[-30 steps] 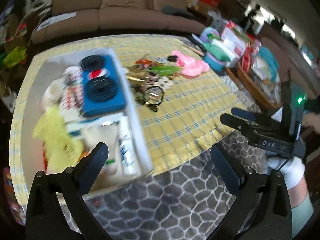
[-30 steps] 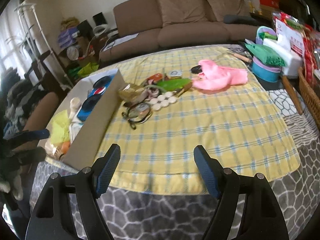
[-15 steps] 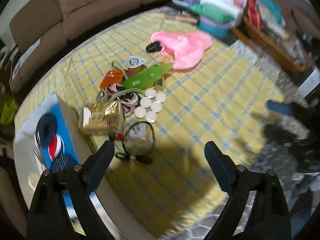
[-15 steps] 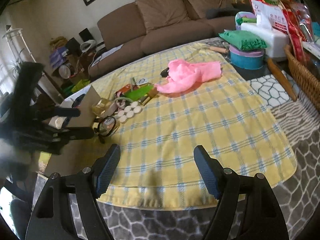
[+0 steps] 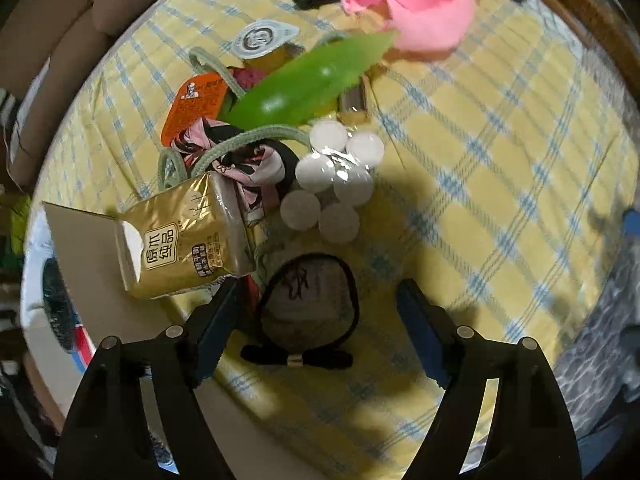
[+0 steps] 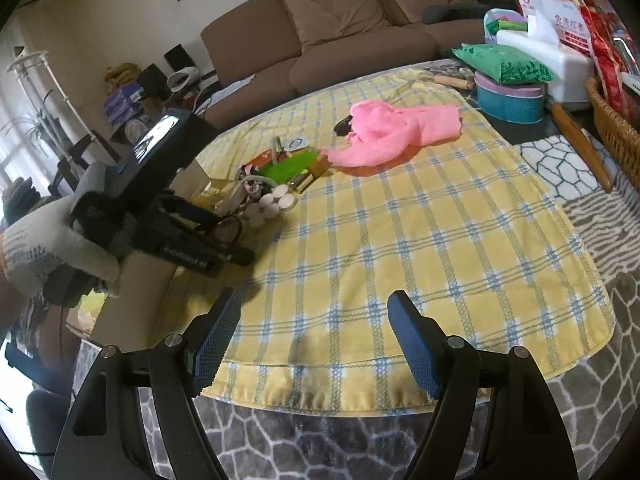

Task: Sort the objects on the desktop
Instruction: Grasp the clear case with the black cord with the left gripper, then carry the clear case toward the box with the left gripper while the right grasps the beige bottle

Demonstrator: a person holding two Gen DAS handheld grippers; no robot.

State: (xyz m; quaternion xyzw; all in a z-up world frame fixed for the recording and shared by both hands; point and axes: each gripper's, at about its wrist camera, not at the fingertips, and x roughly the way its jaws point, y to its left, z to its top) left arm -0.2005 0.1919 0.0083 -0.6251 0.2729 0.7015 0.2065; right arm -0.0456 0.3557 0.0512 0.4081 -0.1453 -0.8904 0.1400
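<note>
In the left wrist view my left gripper (image 5: pixel 320 320) hangs open low over a pile of small items on the yellow checked cloth. A black hair band with a bow (image 5: pixel 308 308), lying round a pale disc, sits between its fingers, untouched. Around it lie a gold tissue pack (image 5: pixel 184 236), white round caps (image 5: pixel 336 184), a green pod-shaped thing (image 5: pixel 304 84), an orange packet (image 5: pixel 196 104) and a pink cloth (image 5: pixel 412 4). In the right wrist view my right gripper (image 6: pixel 316 336) is open and empty above the table's near edge. The left gripper (image 6: pixel 240 238) shows at the pile (image 6: pixel 272 192).
A cardboard box (image 5: pixel 80 248) with sorted things stands left of the pile. A gloved hand (image 6: pixel 52 248) holds the left gripper. A teal tin (image 6: pixel 510 98), wicker basket (image 6: pixel 616 120) and rolling pin (image 6: pixel 580 148) stand beyond the table's right side; a brown sofa (image 6: pixel 340 40) is behind.
My left gripper swung from above the box over to the pile and dropped close to the black hair band. The right gripper stayed open near the table's front edge.
</note>
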